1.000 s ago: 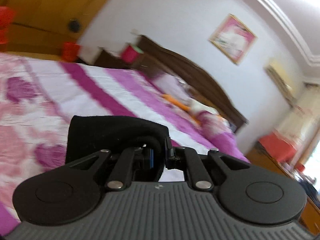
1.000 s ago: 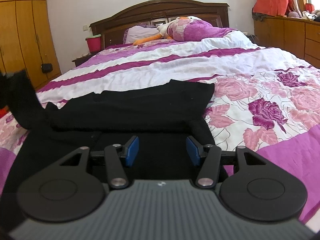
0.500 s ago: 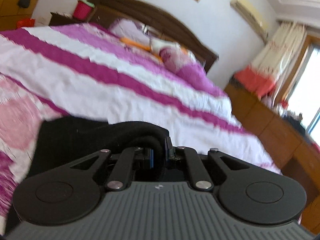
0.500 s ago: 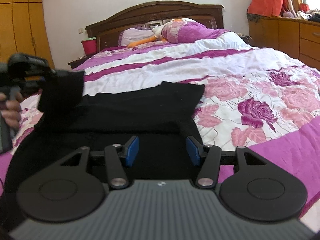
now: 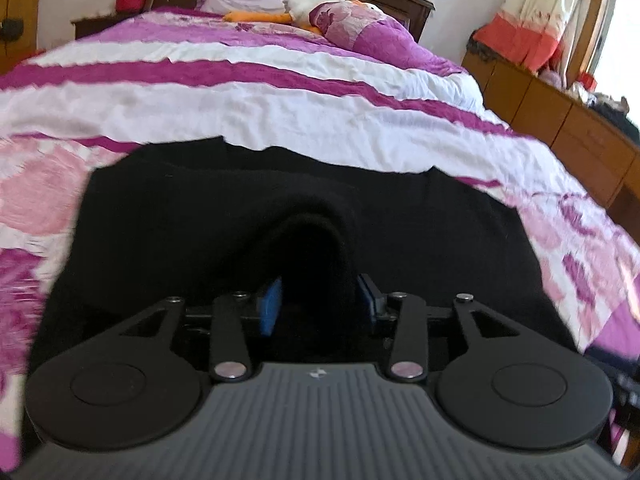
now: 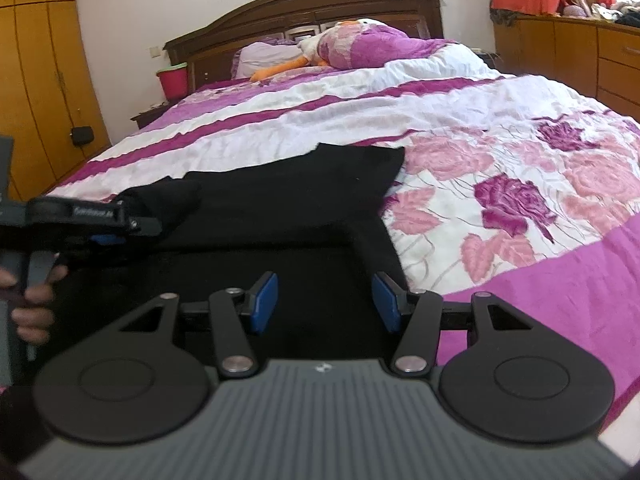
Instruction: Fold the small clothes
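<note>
A black garment lies spread on the pink and purple bedspread. A folded-over hump of its fabric sits between the blue pads of my left gripper, whose jaws are opening and no longer pinch it. In the right wrist view the left gripper is low at the left, held by a hand, with the sleeve end draped off its tips onto the garment. My right gripper hovers open over the garment's near part, with nothing between its pads.
A dark wooden headboard, a pillow and an orange and white plush toy are at the far end. A red bin stands on the nightstand. Wooden cabinets run along the right, and a wardrobe along the left.
The left gripper swung down and across over the garment, carrying the black sleeve with it, and its jaws have parted from shut. The right gripper has stayed put.
</note>
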### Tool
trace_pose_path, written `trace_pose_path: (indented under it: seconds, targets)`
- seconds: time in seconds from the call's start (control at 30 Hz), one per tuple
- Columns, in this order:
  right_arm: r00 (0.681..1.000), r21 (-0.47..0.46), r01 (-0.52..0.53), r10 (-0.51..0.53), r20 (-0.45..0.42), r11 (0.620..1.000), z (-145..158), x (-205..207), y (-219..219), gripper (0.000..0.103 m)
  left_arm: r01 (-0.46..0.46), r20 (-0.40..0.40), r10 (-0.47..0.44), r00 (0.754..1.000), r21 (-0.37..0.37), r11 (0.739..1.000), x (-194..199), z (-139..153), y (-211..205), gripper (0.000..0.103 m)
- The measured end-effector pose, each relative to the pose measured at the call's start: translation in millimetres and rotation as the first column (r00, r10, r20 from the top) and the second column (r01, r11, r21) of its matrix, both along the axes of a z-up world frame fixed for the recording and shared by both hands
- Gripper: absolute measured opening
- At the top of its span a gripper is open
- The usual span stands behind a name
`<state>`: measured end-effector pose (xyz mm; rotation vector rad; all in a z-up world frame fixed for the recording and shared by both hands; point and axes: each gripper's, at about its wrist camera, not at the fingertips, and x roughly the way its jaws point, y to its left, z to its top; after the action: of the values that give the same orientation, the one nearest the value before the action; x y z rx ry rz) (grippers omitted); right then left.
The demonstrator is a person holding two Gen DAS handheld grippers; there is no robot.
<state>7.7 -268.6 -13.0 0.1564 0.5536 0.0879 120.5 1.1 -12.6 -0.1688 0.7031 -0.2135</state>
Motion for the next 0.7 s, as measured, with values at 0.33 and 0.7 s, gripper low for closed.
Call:
trace_pose_path:
  seconds: [0.33, 0.7]
  targets:
    - [0.987, -0.026, -0.15, 0.151, 0.046, 0.988, 29.9, 20.7, 47.2, 0.055, -0.179, 0.015, 0.178, 0.984, 0.09, 0.98, -46.8, 19.2, 57.6, 0.047]
    - [0.901, -0.019, -0.424, 0.424, 0.088, 0.906, 54.2, 68.0, 157.3, 0.055, -0.331, 0.016, 0.332, 0.943, 0.132, 0.935, -60.3, 11.8, 107.0, 0.047]
